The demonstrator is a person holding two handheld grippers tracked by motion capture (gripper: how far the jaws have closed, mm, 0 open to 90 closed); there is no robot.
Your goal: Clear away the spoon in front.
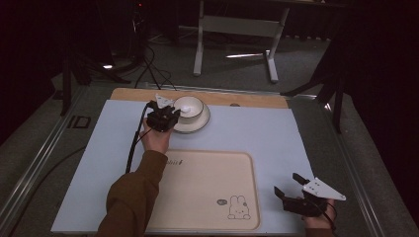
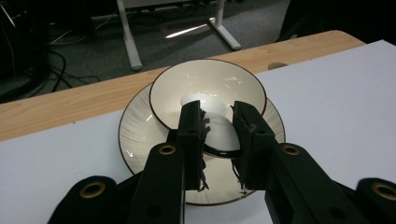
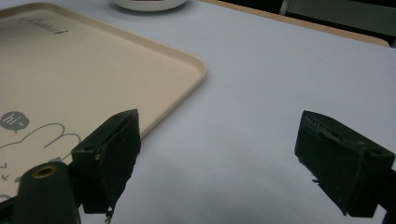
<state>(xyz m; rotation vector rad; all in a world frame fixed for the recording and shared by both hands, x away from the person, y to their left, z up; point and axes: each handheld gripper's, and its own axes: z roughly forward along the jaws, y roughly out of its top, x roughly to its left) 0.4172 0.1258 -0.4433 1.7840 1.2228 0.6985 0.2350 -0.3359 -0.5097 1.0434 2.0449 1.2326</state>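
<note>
The left tool [image 1: 170, 114] sits at the 11 o'clock part of the bench [image 1: 257, 101], its 2 black jaws drawn in and pinching the near rim of a white, round ceramic bowl with a thin brown edge [image 2: 210, 86]. In the left gripper view 1 jaw stands at each side of the rim at the bowl's 6 o'clock, with the rim pressed between them. The bowl rests tilted on a white, round ceramic saucer with a brown rim [image 2: 140, 135], which lies on the pale blue sheet [image 1: 247, 133] covering the bench, just short of the bare wooden strip at 12 o'clock.

The right tool [image 1: 295, 190] is at the 5 o'clock corner, jaws spread wide over the blue sheet and holding nothing. A cream, rounded-rectangle plastic tray with a rabbit drawing [image 1: 207, 187] lies at 6 o'clock, just beside the right tool at its 9 o'clock.
</note>
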